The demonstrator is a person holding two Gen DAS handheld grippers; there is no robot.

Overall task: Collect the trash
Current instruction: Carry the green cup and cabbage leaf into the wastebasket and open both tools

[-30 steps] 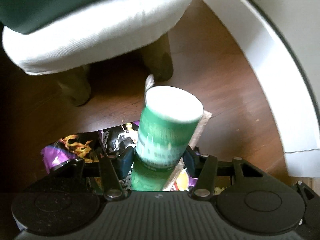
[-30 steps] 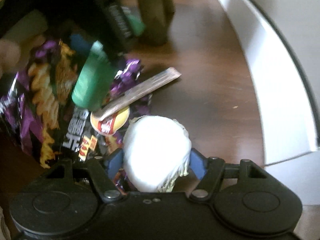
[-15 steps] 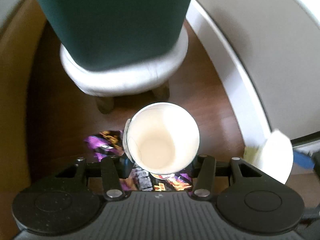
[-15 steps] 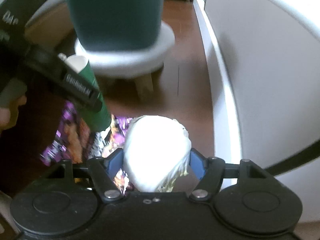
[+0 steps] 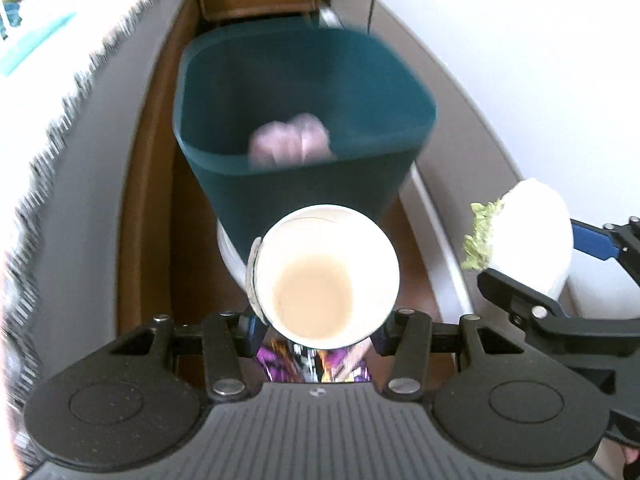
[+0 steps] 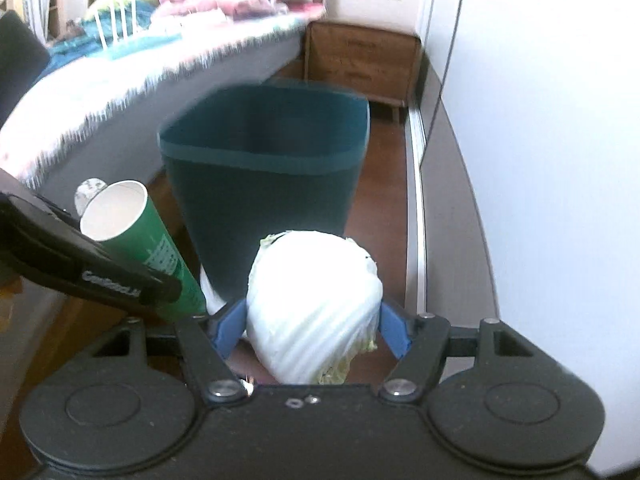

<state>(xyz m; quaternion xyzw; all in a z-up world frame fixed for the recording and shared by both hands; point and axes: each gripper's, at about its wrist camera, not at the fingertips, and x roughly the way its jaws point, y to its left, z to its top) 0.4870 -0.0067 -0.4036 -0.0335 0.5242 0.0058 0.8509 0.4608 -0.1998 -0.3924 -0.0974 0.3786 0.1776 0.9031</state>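
Observation:
My left gripper (image 5: 316, 330) is shut on a green paper cup (image 5: 326, 274), its white open mouth facing the camera; the cup also shows in the right wrist view (image 6: 138, 236). My right gripper (image 6: 312, 330) is shut on a white cabbage piece (image 6: 314, 304) with green leafy edges, also visible in the left wrist view (image 5: 528, 240). A dark teal trash bin (image 6: 264, 172) stands on a white stool just ahead of both grippers. In the left wrist view the bin (image 5: 304, 184) holds something pale pink (image 5: 290, 142), blurred.
A purple snack bag (image 5: 312, 364) lies on the brown floor below the left gripper. A bed with a fringed cover (image 6: 120, 76) is on the left. A white wall (image 6: 540, 140) runs along the right. A wooden nightstand (image 6: 360, 64) stands behind the bin.
Both grippers have risen from the floor litter, carrying the cup and the cabbage, and now face the bin's open top. The snack bags stayed on the floor.

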